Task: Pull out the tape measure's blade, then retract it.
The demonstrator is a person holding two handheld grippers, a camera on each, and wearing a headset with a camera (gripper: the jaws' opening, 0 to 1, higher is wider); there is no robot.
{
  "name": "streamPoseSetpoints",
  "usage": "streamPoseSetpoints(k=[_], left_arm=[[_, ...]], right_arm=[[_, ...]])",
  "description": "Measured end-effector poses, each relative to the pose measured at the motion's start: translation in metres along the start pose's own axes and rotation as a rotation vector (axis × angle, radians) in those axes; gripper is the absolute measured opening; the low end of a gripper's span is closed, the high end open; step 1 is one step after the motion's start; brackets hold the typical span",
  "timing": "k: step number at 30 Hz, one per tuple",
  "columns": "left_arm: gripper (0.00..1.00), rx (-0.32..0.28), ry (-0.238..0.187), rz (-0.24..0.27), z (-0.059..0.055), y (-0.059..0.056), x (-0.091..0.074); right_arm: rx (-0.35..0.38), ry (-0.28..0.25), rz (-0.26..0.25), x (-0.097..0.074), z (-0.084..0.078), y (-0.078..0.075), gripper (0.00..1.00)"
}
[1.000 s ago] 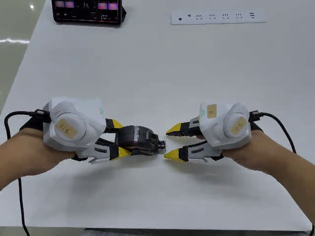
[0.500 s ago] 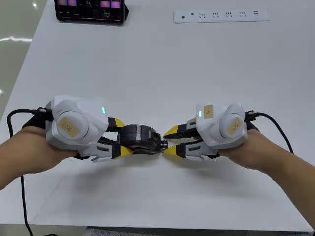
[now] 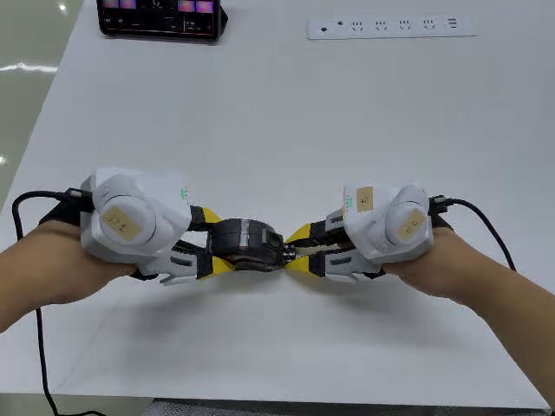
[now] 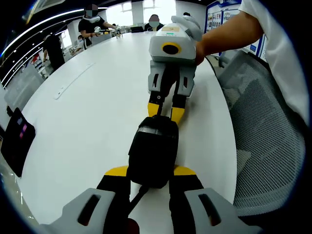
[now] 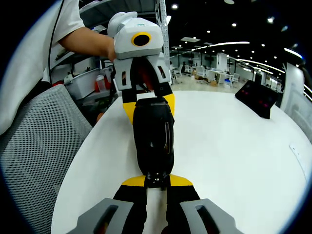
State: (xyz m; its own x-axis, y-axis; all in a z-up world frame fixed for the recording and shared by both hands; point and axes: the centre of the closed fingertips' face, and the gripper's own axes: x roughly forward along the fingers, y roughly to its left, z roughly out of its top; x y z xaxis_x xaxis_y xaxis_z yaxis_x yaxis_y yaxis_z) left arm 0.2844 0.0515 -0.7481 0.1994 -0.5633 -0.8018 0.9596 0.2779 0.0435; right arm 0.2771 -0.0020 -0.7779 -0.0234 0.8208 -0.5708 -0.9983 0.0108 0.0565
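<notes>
A black tape measure [image 3: 244, 245] lies on the white table [image 3: 286, 130], and my left gripper [image 3: 213, 243] is shut on its case from the left. In the left gripper view the case [image 4: 153, 150] sits between my yellow-tipped jaws [image 4: 151, 171]. From the right, my right gripper [image 3: 296, 250] has its jaws closed in on the blade's end hook [image 3: 284, 252] at the case mouth. The right gripper view shows that hook [image 5: 157, 179] pinched between its yellow tips [image 5: 157, 182], with the case [image 5: 153, 131] running away behind it. No blade length is drawn out.
A dark tablet [image 3: 160, 17] stands at the table's far left and a white power strip [image 3: 390, 26] lies at the far right. Cables trail from both grippers. A grey mesh chair [image 4: 258, 146] stands by the table's near edge.
My right gripper has moved left up to the tape measure and its jaws have narrowed onto the blade's hook. The left gripper has kept its hold on the case.
</notes>
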Motion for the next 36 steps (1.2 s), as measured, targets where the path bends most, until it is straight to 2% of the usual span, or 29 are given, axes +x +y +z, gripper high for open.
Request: streamPoseSetpoints(k=[15,36], left_arm=[[0.24,0.017,0.013,-0.002,-0.001,0.001,0.001],[0.24,0.014,0.014,-0.005,0.000,-0.001,0.000]], right_arm=[[-0.010,0.017,-0.008,-0.005,-0.002,0.000,0.10],[0.004,0.050,-0.023,-0.038,-0.022,0.001,0.10]])
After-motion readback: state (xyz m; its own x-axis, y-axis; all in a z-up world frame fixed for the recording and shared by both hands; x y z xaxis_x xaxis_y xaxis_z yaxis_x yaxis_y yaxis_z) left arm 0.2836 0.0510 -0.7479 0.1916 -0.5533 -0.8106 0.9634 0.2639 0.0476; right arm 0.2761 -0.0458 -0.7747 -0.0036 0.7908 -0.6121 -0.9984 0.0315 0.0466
